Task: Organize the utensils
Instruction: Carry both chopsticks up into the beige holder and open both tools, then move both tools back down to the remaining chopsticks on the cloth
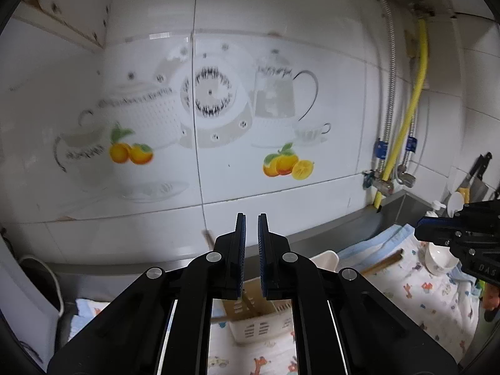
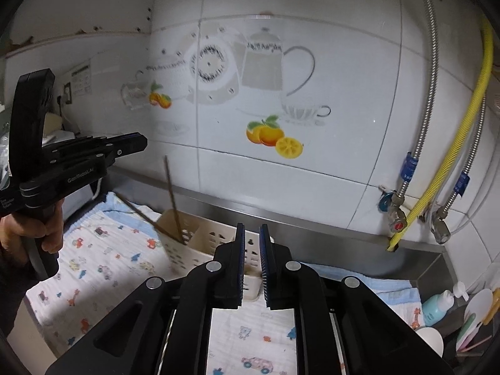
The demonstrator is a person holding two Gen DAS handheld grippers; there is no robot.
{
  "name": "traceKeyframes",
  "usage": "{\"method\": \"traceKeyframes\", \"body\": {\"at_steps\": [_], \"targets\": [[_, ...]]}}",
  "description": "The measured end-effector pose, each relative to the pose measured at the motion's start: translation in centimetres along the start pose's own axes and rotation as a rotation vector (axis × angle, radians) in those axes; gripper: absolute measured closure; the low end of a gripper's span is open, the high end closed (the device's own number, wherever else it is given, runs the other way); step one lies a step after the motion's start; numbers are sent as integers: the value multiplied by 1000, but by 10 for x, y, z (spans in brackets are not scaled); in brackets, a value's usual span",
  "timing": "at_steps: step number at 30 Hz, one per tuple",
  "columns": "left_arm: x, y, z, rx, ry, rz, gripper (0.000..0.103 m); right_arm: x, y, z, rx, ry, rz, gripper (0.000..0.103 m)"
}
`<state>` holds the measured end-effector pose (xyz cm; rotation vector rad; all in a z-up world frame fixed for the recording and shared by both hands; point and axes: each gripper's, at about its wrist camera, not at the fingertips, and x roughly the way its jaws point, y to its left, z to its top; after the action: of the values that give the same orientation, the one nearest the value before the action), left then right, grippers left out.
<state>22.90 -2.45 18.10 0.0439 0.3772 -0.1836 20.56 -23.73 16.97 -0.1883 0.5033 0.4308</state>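
Observation:
A cream slotted utensil holder [image 2: 200,247] stands on a patterned cloth [image 2: 103,268] by the wall, with two dark chopsticks [image 2: 172,201] leaning in its left compartment. It also shows in the left wrist view [image 1: 259,322], under my left gripper [image 1: 251,218]. The left gripper is nearly shut and empty, held above the holder; it appears in the right wrist view [image 2: 137,143] at the left. My right gripper [image 2: 251,228] is nearly shut and empty, just in front of the holder. A wooden utensil handle [image 1: 382,262] lies on the cloth to the right.
A white bowl [image 1: 439,259] sits on the cloth at the right. Knives [image 1: 476,175] hang at the far right. A blue soap bottle [image 2: 437,307], white cup [image 2: 432,340] and plates [image 2: 478,309] stand in the right corner. Pipes and a yellow hose [image 2: 443,156] run down the tiled wall.

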Motion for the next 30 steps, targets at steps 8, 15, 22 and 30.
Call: {"method": "traceKeyframes", "body": {"at_steps": [8, 15, 22, 30], "targets": [[-57, -7, -52, 19, 66, -18, 94, -41, 32, -63, 18, 0, 60, 93], [-80, -11, -128, -7, 172, -52, 94, -44, 65, -150, 55, 103, 103, 93], [-82, -12, -199, -43, 303, -61, 94, -40, 87, -221, 120, 203, 155, 93], [-86, -20, -253, -67, 412, -90, 94, -20, 103, -266, 169, 300, 189, 93]]}}
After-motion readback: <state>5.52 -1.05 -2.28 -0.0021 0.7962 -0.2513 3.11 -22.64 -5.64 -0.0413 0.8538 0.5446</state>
